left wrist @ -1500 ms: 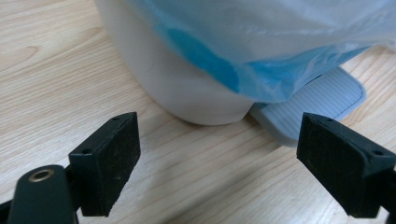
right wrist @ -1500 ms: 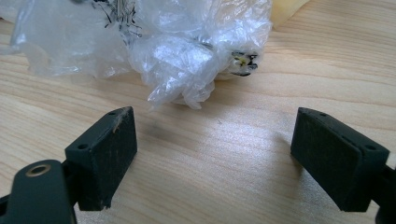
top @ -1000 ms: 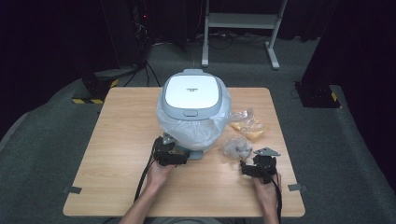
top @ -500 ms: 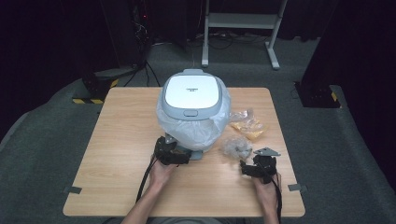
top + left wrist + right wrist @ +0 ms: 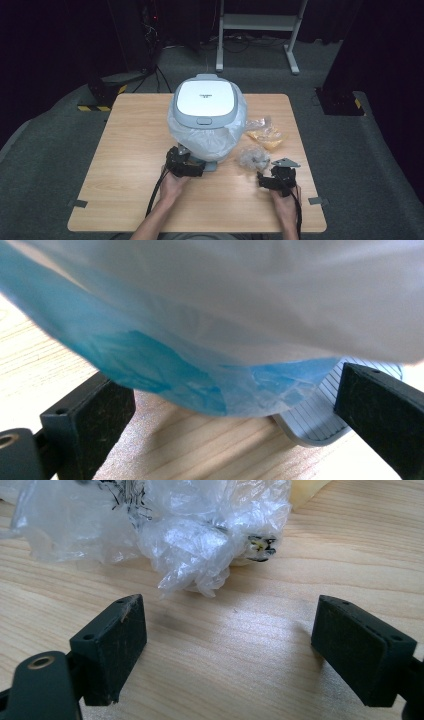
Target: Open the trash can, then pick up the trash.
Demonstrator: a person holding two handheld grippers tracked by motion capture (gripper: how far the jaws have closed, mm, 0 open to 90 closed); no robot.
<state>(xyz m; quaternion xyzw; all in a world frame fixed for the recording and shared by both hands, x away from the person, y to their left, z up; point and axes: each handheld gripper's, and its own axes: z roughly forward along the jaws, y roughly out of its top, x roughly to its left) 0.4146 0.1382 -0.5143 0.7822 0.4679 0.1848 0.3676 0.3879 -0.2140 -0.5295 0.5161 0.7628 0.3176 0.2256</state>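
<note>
A grey bin with a white lid point(image 5: 205, 100) stands mid-table, lined with a pale blue plastic bag point(image 5: 197, 137) that billows over its sides. My left gripper point(image 5: 195, 165) sits at the bin's front base. Its jaws have just been opening and now stand wide apart point(image 5: 230, 405). The bag's lower fold point(image 5: 200, 340) hangs between them, untouched by the pads, beside the bin's ribbed grey pedal point(image 5: 320, 410). My right gripper point(image 5: 267, 176) rests open point(image 5: 230, 645) on the table, just short of a crumpled clear plastic wrapper point(image 5: 190, 535) point(image 5: 252, 156).
A yellow packet in clear wrap point(image 5: 267, 135) lies right of the bin, behind the crumpled wrapper. The wooden table point(image 5: 125, 150) has bare surface on its left half and along the front edge. Dark floor and a metal stand point(image 5: 257, 30) lie beyond.
</note>
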